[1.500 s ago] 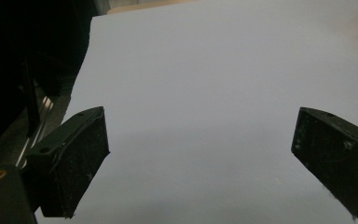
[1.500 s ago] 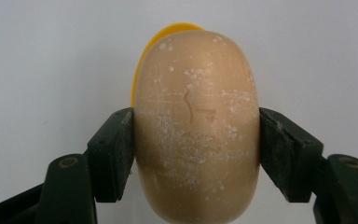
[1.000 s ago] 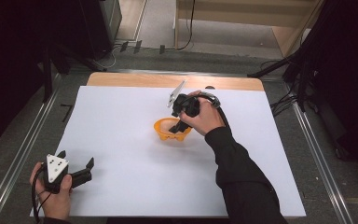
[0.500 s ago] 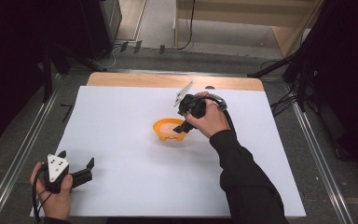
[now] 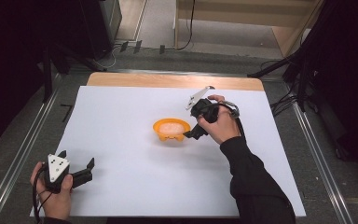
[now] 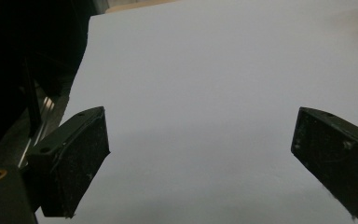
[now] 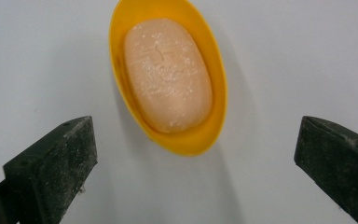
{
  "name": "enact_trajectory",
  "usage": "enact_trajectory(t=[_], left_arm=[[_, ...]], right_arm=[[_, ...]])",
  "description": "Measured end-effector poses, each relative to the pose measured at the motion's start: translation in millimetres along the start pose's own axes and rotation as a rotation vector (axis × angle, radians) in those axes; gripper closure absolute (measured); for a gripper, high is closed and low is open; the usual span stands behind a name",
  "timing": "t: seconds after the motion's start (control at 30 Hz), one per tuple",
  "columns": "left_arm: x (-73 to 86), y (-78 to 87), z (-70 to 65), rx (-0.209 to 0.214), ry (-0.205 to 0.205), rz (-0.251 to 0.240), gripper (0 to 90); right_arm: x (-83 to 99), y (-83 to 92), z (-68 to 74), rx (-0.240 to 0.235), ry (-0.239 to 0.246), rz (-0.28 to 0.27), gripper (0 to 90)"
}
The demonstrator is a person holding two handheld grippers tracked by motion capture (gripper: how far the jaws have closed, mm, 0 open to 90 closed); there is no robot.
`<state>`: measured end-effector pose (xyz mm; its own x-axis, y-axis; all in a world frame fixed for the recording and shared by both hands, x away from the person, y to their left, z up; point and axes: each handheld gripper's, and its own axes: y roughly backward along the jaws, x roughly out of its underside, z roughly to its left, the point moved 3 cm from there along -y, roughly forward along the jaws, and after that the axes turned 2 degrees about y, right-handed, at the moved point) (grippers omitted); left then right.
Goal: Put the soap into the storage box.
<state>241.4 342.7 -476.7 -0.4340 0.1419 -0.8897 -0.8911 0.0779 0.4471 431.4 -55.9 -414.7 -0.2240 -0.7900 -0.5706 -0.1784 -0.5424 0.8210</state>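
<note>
Our right claw [image 5: 189, 134] stood released, its jaws having just been opening to full spread, with nothing between them. In the right gripper view they flanked bare white surface [image 7: 279, 56] just short of the orange dish [image 7: 214, 93], touching neither the dish nor the soap bar [image 7: 168, 74] lying in it. From above, the dish [image 5: 171, 129] sat near the middle of the surface, and our right claw hung just beside its right rim.

We judged the soap to be firm but slick, with a powdery, slightly pitted top, so a pinch across its short width at the middle would suit best; a grip near the rounded ends would likely let it squirt out. The dish looked like light, thin plastic that would slide or tip if nudged, and its rim offered the only hold.

Our left claw [image 5: 85, 171] rested well away from the dish, toward the near left corner of the surface [image 5: 121, 200], its jaws wide apart and holding nothing.
</note>
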Motion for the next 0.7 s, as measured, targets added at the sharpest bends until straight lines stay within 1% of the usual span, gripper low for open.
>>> enact_trajectory(t=[0.07, 0.1, 0.17, 0.2, 0.27, 0.3, 0.4, 0.43, 0.53, 0.6, 0.63, 0.7], left_arm=[[0.0, -0.1, 0.1, 0.001, -0.003, 0.001, 4.5], [0.0, -0.1, 0.1, 0.001, -0.002, 0.000, 4.5], [0.0, -0.2, 0.0, 0.002, -0.002, 0.000, 4.5], [0.0, -0.1, 0.0, 0.002, -0.003, 0.000, 4.5], [0.0, -0.1, 0.0, 0.002, -0.003, 0.001, 4.5], [0.0, -0.2, 0.2, 0.001, -0.003, 0.001, 4.5], [0.0, -0.3, 0.2, 0.001, -0.003, 0.001, 4.5], [-0.1, -0.3, 0.1, 0.001, -0.003, 0.001, 4.5], [0.0, -0.4, 0.2, 0.002, -0.003, 0.002, 4.5], [-0.1, -0.3, 0.2, 0.001, -0.003, 0.003, 4.5], [-0.1, -0.3, 0.2, 0.001, -0.003, 0.002, 4.5], [-0.1, -0.4, 0.2, 0.003, -0.003, 0.002, 4.5]], right_arm=[[4.8, 2.1, 1.1, 0.007, -0.016, -0.010, 0.0], [7.7, 3.7, 1.4, 0.003, -0.025, -0.015, 0.0], [10.4, 4.9, 1.1, -0.002, -0.021, -0.022, 0.0], [16.2, 8.8, 2.4, 0.006, -0.038, -0.024, 0.0], [19.0, 10.2, 2.5, 0.004, -0.038, -0.034, 0.0], [25.9, 13.6, 2.7, 0.013, -0.040, -0.042, 0.0], [34.1, 17.9, 3.6, 0.022, -0.054, -0.048, 0.0], [34.1, 17.9, 3.6, 0.022, -0.054, -0.048, 0.0], [47.2, 23.0, 6.5, 0.036, -0.087, -0.055, 0.0], [49.6, 23.7, 6.9, 0.038, -0.086, -0.057, 0.0], [57.1, 25.9, 9.0, 0.040, -0.098, -0.060, 0.0], [59.7, 26.8, 9.6, 0.041, -0.099, -0.061, 0.0]])
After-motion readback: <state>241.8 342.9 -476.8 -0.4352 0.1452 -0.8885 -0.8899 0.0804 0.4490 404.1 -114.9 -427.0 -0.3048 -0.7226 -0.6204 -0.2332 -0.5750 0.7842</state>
